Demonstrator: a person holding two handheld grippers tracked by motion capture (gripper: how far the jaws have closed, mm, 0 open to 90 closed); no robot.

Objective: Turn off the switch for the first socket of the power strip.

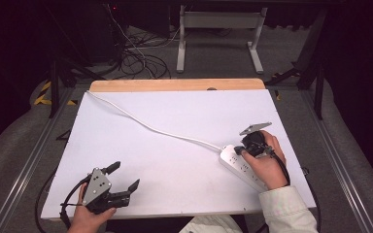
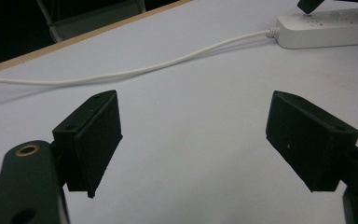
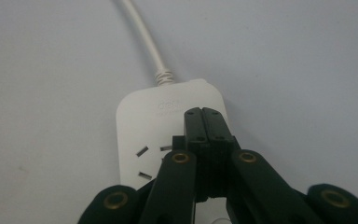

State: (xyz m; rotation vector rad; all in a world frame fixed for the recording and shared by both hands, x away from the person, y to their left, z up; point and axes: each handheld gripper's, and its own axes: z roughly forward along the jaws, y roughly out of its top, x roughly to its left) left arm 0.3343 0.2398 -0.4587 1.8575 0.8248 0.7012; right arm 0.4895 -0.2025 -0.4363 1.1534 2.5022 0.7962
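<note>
A white power strip (image 1: 233, 160) lies at the right of the white table (image 1: 175, 170). Its white cable (image 1: 150, 127) runs across to the far left corner. My right gripper (image 1: 237, 151) is shut, with nothing showing between the jaws. In the right gripper view its tips (image 3: 206, 112) rest over the power strip (image 3: 140, 121) near the end where the cable (image 3: 142, 37) enters; I cannot tell if they touch it. My left gripper (image 1: 125, 175) is held open near the front left edge. In the left gripper view the gripper (image 2: 193, 140) has bare table between its jaws, with the cable (image 2: 168, 63) and power strip (image 2: 331, 28) beyond.
A bare wooden strip (image 1: 175, 85) lines the table's far edge. Beyond it on the floor stand a white metal frame (image 1: 218, 34) and a tangle of cables (image 1: 136, 53). Metal rails (image 1: 24, 165) run along both sides of the table.
</note>
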